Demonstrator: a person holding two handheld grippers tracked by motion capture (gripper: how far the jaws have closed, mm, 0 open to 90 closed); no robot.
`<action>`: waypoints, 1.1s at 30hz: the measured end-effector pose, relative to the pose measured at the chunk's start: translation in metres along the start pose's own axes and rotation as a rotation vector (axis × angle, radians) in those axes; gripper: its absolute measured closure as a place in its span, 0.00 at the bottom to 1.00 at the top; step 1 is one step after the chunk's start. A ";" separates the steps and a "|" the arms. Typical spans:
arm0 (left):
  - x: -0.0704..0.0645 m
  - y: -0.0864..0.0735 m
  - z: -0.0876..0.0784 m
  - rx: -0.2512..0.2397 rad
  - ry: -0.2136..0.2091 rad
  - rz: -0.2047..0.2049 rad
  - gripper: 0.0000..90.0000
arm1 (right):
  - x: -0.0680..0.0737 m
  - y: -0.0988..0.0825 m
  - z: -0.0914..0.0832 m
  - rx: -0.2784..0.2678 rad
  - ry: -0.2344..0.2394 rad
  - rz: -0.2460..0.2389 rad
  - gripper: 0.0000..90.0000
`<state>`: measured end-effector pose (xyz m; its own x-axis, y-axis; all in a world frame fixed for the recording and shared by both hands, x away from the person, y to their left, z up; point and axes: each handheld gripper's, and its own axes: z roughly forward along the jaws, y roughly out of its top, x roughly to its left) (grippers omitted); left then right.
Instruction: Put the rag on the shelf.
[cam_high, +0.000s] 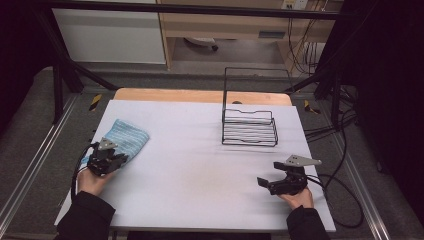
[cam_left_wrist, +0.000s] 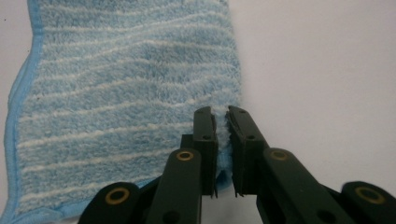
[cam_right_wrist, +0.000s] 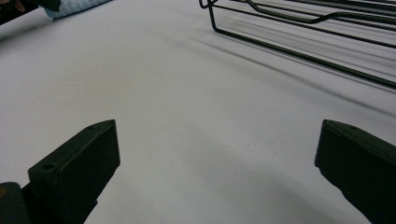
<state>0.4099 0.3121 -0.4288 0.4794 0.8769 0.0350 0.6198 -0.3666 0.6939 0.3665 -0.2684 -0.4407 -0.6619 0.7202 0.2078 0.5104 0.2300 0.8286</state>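
A light blue striped towel (cam_high: 126, 137) lies flat on the white table (cam_high: 200, 160) at the left. My left gripper (cam_high: 119, 159) sits at its near right corner. In the left gripper view the jaws are shut on the towel (cam_left_wrist: 126, 93), with a fold of its right edge pinched between the pads at my left gripper (cam_left_wrist: 222, 122). My right gripper (cam_high: 270, 175) rests low over the table at the right front, its jaws wide apart with bare table between them. In the right gripper view my right gripper (cam_right_wrist: 217, 163) frames nothing but the white surface.
A black wire rack (cam_high: 249, 126) with a tall wire back stands at the back right of the table; its lower bars (cam_right_wrist: 303, 32) cross the top of the right gripper view. A wooden board edge (cam_high: 200, 95) shows behind the table. Cables trail off the right side.
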 end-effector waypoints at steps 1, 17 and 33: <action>-0.001 0.000 -0.001 -0.002 -0.007 -0.002 0.91 | 0.000 0.000 0.000 0.000 0.000 0.000 0.01; -0.034 0.004 -0.006 -0.021 -0.114 -0.008 0.91 | 0.001 0.000 0.000 0.004 0.001 0.004 0.01; -0.079 0.009 -0.007 -0.032 -0.197 0.011 0.91 | 0.001 -0.001 0.001 0.011 0.001 0.001 0.01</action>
<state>0.3733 0.2414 -0.4206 0.6004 0.7939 -0.0963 0.5952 -0.3632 0.7168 0.3657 -0.2675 -0.4413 -0.6614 0.7202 0.2093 0.5174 0.2361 0.8226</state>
